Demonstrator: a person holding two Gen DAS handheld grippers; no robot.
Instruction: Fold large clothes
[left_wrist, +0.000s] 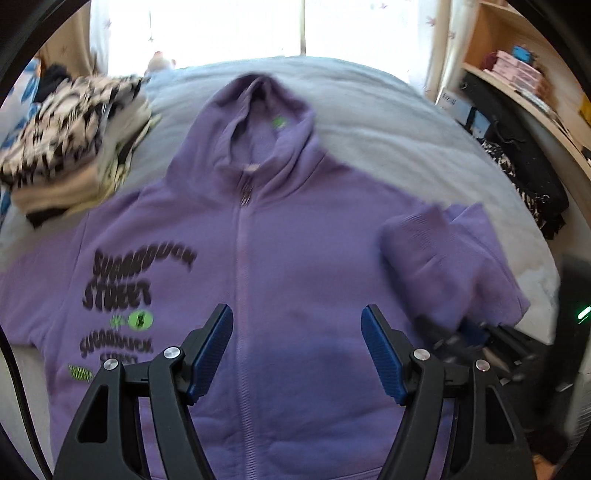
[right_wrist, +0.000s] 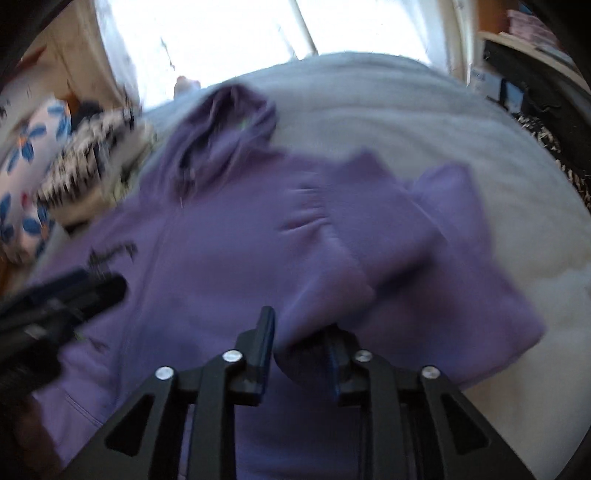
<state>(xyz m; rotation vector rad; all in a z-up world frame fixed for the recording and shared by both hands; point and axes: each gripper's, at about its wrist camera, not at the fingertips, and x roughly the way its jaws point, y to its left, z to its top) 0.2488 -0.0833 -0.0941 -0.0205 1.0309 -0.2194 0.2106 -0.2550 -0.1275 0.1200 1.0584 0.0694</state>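
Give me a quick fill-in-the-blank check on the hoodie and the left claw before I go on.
1. The hoodie spread front-up on the bed is ____ in colour.
2. Its zipper is ____.
3. The left claw hovers above it with jaws apart and ____ between them.
4. One ____ lies folded across its front.
Missing words: purple; closed; nothing; sleeve.

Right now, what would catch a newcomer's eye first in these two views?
The purple zip hoodie fills the middle, spread front-up on the grey bed, with black and green lettering on one side. Its sleeve lies folded across the body on the other side. A pile of patterned clothes sits beside the hood; the left gripper hovers open over the zip.
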